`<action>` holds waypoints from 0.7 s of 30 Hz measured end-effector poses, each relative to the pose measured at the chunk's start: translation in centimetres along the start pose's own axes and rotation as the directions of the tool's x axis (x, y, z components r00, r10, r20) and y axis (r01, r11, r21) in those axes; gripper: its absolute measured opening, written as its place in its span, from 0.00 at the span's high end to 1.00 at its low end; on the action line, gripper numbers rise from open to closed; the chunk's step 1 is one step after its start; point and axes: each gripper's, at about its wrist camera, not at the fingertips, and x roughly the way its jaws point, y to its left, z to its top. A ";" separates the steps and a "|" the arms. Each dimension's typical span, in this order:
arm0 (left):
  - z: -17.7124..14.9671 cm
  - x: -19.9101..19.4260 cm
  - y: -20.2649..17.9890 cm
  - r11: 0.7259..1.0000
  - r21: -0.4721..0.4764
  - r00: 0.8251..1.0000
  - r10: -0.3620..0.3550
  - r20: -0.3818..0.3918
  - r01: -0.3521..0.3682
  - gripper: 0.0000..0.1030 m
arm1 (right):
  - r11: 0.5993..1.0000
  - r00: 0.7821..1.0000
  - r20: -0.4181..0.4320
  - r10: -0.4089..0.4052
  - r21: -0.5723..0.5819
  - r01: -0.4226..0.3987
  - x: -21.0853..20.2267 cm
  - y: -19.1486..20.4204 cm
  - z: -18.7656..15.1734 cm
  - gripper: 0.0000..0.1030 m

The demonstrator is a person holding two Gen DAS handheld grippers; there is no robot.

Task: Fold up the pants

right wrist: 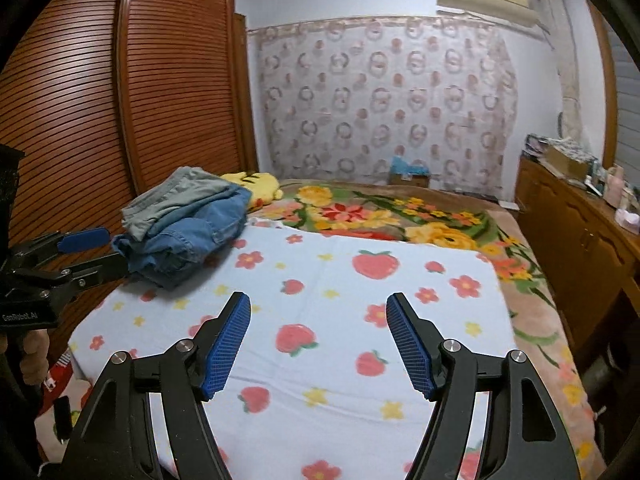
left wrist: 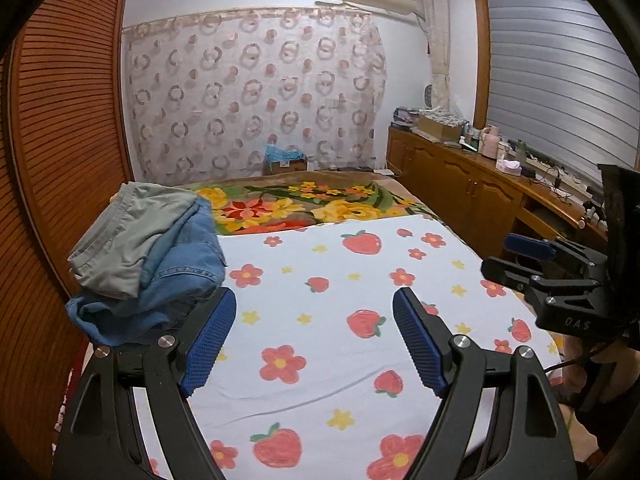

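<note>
A pile of pants lies at the left edge of the bed: grey-green pants on top of blue denim pants. The pile shows in the right wrist view too, grey-green over denim. My left gripper is open and empty above the strawberry sheet, just right of the pile. My right gripper is open and empty over the sheet's middle. Each gripper shows in the other's view: the right, the left.
A floral blanket covers the far half of the bed. A slatted wooden wardrobe stands along the left side. A wooden cabinet with clutter runs along the right. A yellow plush toy lies behind the pile.
</note>
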 end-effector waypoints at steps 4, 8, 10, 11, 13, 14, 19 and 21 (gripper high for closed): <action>0.2 -0.4 -0.9 1.000 0.005 1.000 0.000 0.019 -0.001 0.21 | 0.999 0.999 0.016 -0.034 0.022 0.034 -1.0 0.4 0.3 0.30; 0.2 -1.4 -1.4 1.000 0.012 0.998 0.028 0.048 -0.028 0.21 | 0.996 0.995 0.060 -0.084 0.043 0.082 -2.5 1.5 0.3 0.30; 0.2 -1.9 -1.4 0.999 0.009 0.998 0.037 0.058 -0.038 0.21 | 0.993 0.991 0.078 -0.107 0.050 0.103 -3.1 2.1 0.2 0.30; 0.1 -2.1 -1.4 0.999 0.006 0.997 0.040 0.061 -0.041 0.21 | 0.992 0.989 0.090 -0.119 0.050 0.115 -3.5 2.5 0.3 0.30; 0.1 -2.4 -1.3 0.999 0.000 0.997 0.048 0.068 -0.048 0.21 | 0.991 0.986 0.107 -0.131 0.048 0.127 -4.0 3.4 0.1 0.30; 0.0 -2.6 -1.3 0.999 -0.002 0.996 0.049 0.072 -0.049 0.21 | 0.991 0.985 0.112 -0.133 0.048 0.129 -4.2 3.6 0.1 0.30; -0.1 -2.7 -1.4 0.999 -0.002 0.996 0.046 0.073 -0.046 0.21 | 0.991 0.984 0.116 -0.132 0.045 0.128 -4.2 4.4 -0.2 0.30; -0.2 -3.0 -1.7 0.999 0.001 0.996 0.044 0.075 -0.044 0.21 | 0.991 0.984 0.116 -0.132 0.047 0.128 -4.2 4.7 -0.5 0.30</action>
